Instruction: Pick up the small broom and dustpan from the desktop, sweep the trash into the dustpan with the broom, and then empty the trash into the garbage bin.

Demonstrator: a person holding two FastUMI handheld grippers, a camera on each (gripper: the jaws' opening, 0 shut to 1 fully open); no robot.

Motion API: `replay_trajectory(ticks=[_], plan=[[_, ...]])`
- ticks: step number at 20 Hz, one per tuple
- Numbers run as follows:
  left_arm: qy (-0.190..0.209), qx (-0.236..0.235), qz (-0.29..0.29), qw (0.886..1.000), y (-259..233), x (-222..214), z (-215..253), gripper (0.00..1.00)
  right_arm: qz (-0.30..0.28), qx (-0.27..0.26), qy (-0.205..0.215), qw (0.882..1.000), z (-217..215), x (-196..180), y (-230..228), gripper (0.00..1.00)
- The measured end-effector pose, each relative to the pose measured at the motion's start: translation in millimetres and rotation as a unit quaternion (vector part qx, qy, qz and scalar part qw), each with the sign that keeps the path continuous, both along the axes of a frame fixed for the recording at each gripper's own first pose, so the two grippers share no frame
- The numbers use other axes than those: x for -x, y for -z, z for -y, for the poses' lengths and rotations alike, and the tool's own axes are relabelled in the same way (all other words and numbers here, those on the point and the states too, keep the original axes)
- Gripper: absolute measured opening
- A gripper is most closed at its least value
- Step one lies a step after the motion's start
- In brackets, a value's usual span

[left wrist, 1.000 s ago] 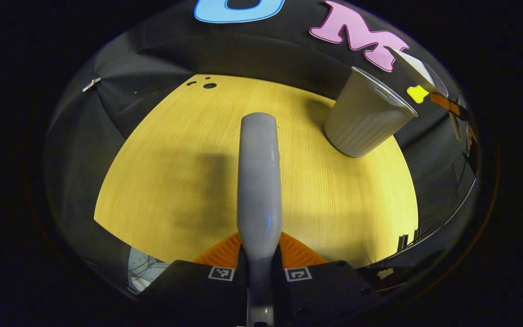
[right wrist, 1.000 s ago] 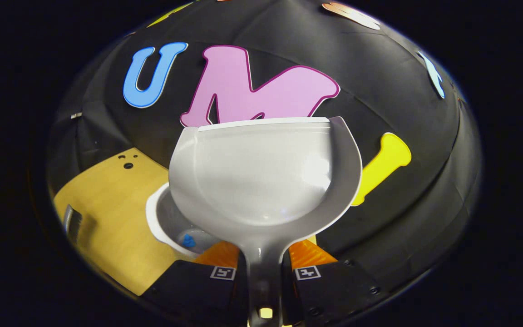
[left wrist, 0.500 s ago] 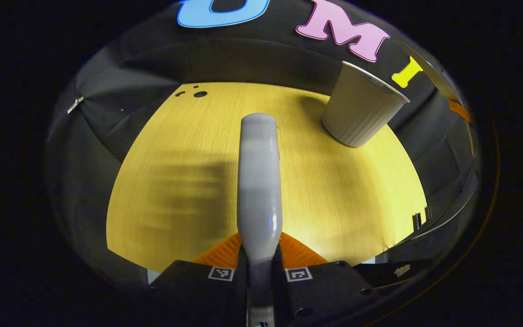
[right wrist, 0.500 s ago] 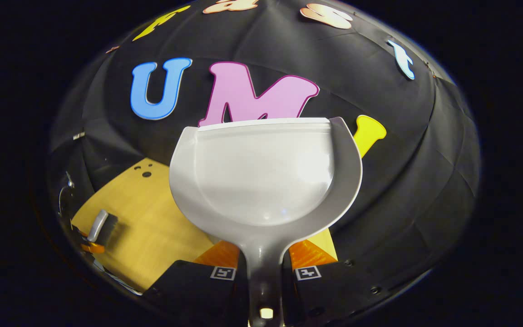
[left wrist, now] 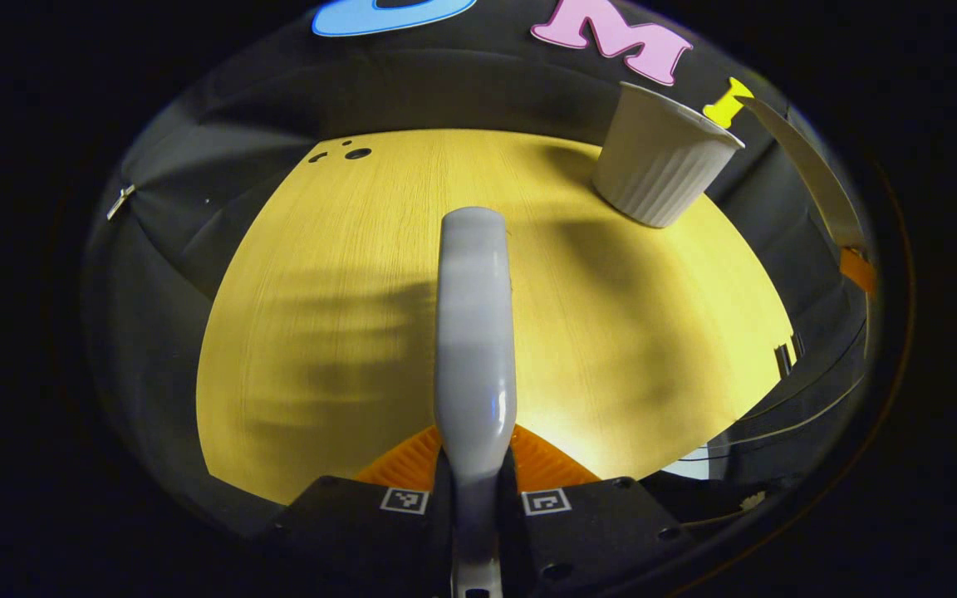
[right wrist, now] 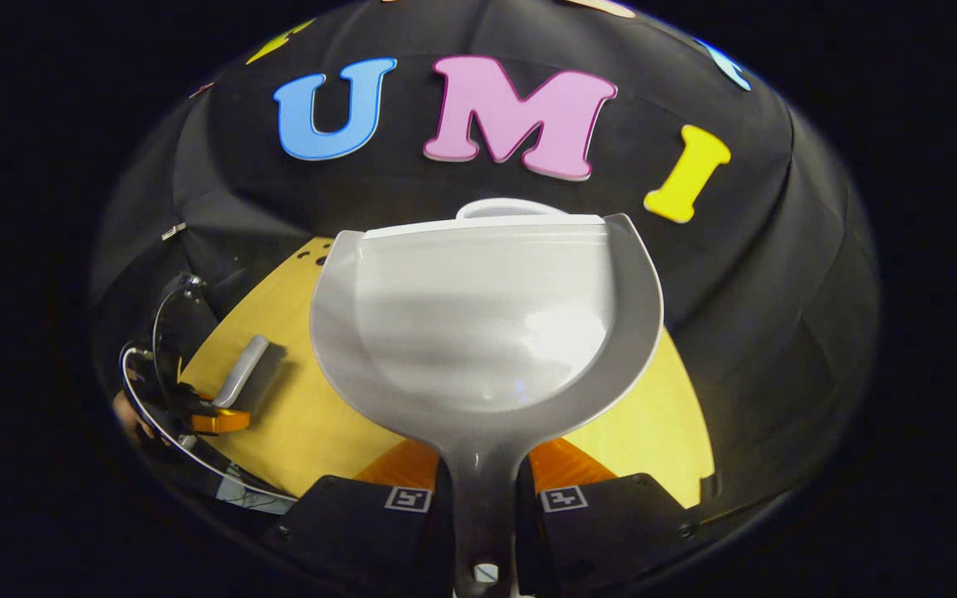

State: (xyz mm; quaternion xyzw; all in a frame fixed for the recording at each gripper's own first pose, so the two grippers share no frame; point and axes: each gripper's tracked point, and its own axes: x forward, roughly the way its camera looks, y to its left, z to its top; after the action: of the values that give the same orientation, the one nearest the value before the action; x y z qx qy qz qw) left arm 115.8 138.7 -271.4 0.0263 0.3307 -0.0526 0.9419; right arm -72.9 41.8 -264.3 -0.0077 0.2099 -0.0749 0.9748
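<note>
My left gripper grasps the broom over the desktop; my right gripper clamps the dustpan, bin near the far edge

Both views are showing strong fisheye bending, w/ edges curving and dimming fast. Light is coming from above: the yellow desktop is glowing bright, banded soft shadows lying across it left of the broom handle. The dustpan is catching a glare patch on its right inside. The garbage bin is casting shadow leftward. Focus is looking sharp centrally, softer near rims.
</note>
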Motion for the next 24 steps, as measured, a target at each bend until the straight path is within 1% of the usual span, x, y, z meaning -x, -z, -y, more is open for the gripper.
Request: replay_trajectory(ticks=[1, 2, 6, 7, 10, 12, 13, 14, 15, 16, 17, 18, 19, 20, 21, 22, 24], plan=[[0.002, 0.000, -0.005, 1.000, 4, -1, -1, 0.30, -0.016, -0.007, -0.003, 1.000, -9, 0, 17, 0.33], [0.003, 0.002, -0.010, 1.000, 7, -3, -2, 0.26, -0.031, -0.014, -0.005, 0.999, -16, -1, 32, 0.33], [0.006, -0.001, -0.031, 0.999, 18, -11, -7, 0.27, -0.099, -0.048, -0.017, 0.994, -42, -10, 84, 0.33], [0.004, -0.005, -0.034, 0.999, 19, -15, -7, 0.30, -0.109, -0.052, -0.022, 0.992, -48, -14, 91, 0.33], [-0.012, -0.011, -0.045, 0.999, 22, -16, -7, 0.30, -0.133, -0.058, -0.032, 0.989, -63, -36, 118, 0.33], [-0.031, -0.010, -0.055, 0.998, 25, -20, 0, 0.30, -0.151, -0.070, -0.030, 0.986, -71, -53, 132, 0.34], [-0.039, -0.009, -0.060, 0.997, 25, -19, 5, 0.27, -0.159, -0.079, -0.027, 0.984, -74, -62, 138, 0.33], [-0.046, -0.008, -0.065, 0.997, 24, -19, 6, 0.27, -0.164, -0.089, -0.024, 0.982, -75, -67, 144, 0.34], [-0.051, -0.009, -0.070, 0.996, 22, -19, 7, 0.30, -0.168, -0.096, -0.022, 0.981, -77, -74, 148, 0.34], [-0.055, -0.008, -0.076, 0.996, 22, -18, 9, 0.30, -0.172, -0.094, -0.020, 0.980, -76, -81, 152, 0.34], [-0.057, -0.007, -0.081, 0.995, 25, -20, 7, 0.27, -0.177, -0.089, -0.017, 0.980, -74, -86, 155, 0.34], [-0.060, -0.007, -0.085, 0.995, 25, -20, 7, 0.27, -0.182, -0.083, -0.014, 0.980, -72, -88, 158, 0.34], [-0.062, -0.010, -0.084, 0.995, 26, -22, 6, 0.31, -0.188, -0.079, -0.012, 0.979, -71, -90, 163, 0.34], [-0.061, -0.013, -0.083, 0.995, 25, -21, 7, 0.28, -0.194, -0.079, -0.011, 0.978, -71, -91, 167, 0.35], [-0.059, -0.012, -0.084, 0.995, 25, -21, 9, 0.28, -0.202, -0.081, -0.012, 0.976, -72, -92, 172, 0.35], [-0.057, -0.014, -0.086, 0.995, 26, -20, 8, 0.29, -0.209, -0.083, -0.012, 0.974, -73, -91, 178, 0.29], [-0.055, -0.019, -0.090, 0.994, 29, -21, 8, 0.30, -0.222, -0.083, -0.010, 0.971, -71, -91, 187, 0.42]])
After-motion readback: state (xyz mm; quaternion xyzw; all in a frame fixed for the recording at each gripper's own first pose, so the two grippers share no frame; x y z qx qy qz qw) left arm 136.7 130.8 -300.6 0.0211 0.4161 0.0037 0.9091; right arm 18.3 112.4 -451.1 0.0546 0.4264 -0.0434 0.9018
